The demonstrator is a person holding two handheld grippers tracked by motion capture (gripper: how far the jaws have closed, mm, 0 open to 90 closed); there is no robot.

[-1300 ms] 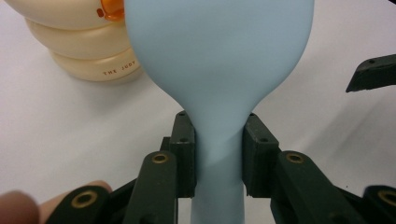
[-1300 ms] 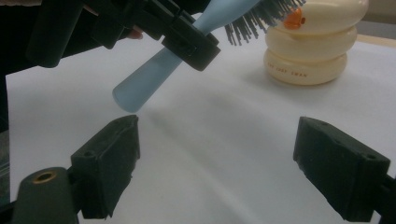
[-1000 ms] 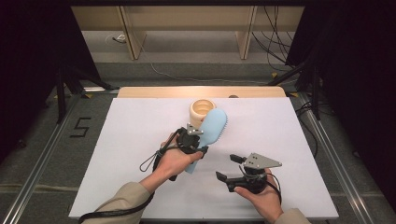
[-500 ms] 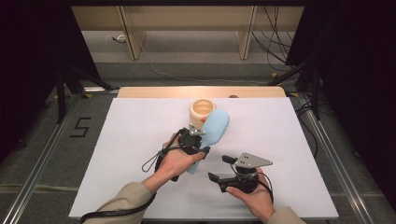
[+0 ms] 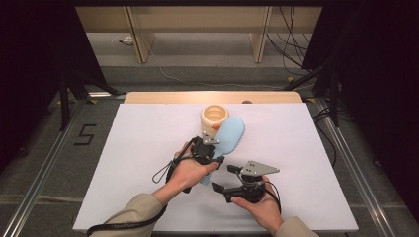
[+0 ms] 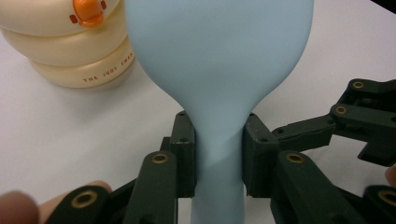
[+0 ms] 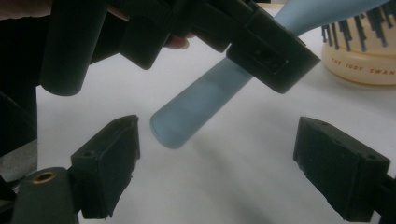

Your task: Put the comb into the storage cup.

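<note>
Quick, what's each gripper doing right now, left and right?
Left gripper: closed on the blue hairbrush, at its neck.
Right gripper: open, holding nothing, jaws apart near the brush's handle end.

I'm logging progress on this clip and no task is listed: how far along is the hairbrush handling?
Done: the left gripper has picked up the blue hairbrush, clamping its neck, and holds it beside the cream cup. In hand: the right gripper is open, with the handle end just ahead of its jaws. Left, probably: closing on the handle for a handover, or putting the brush in the cup; the aim is unclear.
</note>
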